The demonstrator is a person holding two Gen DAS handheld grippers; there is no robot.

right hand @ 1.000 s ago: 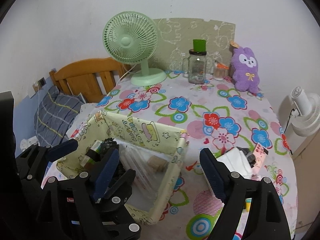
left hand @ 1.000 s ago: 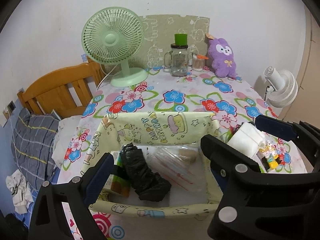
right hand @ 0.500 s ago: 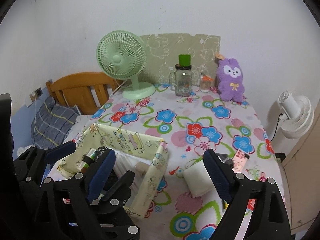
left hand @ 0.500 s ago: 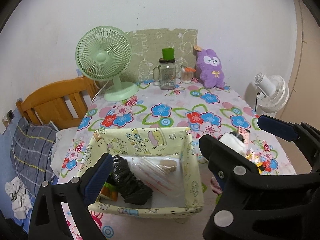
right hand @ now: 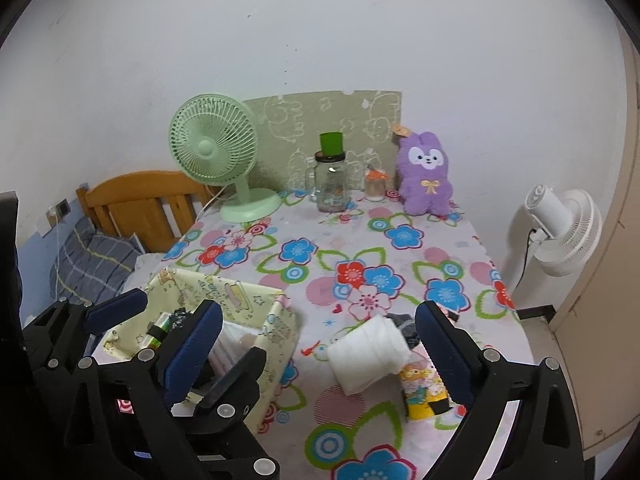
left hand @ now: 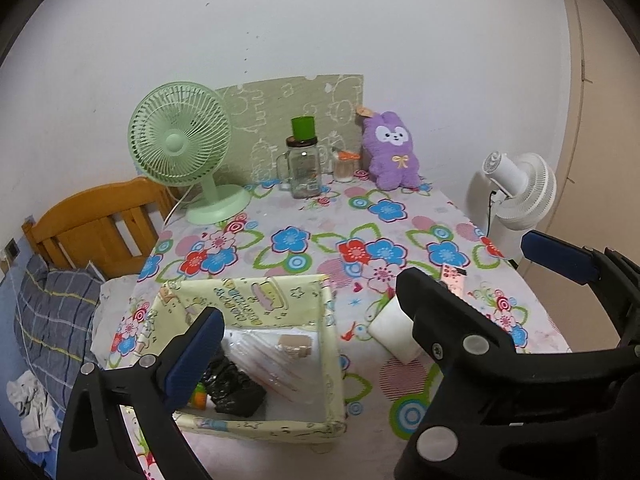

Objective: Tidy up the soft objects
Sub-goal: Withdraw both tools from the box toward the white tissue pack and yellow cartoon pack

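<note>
A pale yellow fabric bin point(left hand: 276, 304) point(right hand: 256, 300) stands at the table's near left. It holds a black crumpled bag point(left hand: 234, 390), a clear plastic packet point(left hand: 264, 354) and a small green item. A white folded cloth point(right hand: 368, 354) point(left hand: 390, 330) lies right of the bin, with a dark sock point(right hand: 404, 324) behind it and a colourful pack point(right hand: 422, 390) beside it. A purple plush rabbit point(right hand: 426, 174) point(left hand: 392, 154) sits at the back. My left gripper point(left hand: 312, 316) is open above the bin's right wall. My right gripper point(right hand: 320, 330) is open above the white cloth. Both are empty.
A green desk fan point(left hand: 188, 148), a glass jar with a green cup point(left hand: 303, 166) and a small jar point(left hand: 346, 164) stand at the back. A white floor fan point(right hand: 560, 224) stands off the table's right edge. A wooden bed frame point(left hand: 96, 224) lies left.
Both grippers have pulled back and up from the bin, so more of the table shows. Both stay open and empty.
</note>
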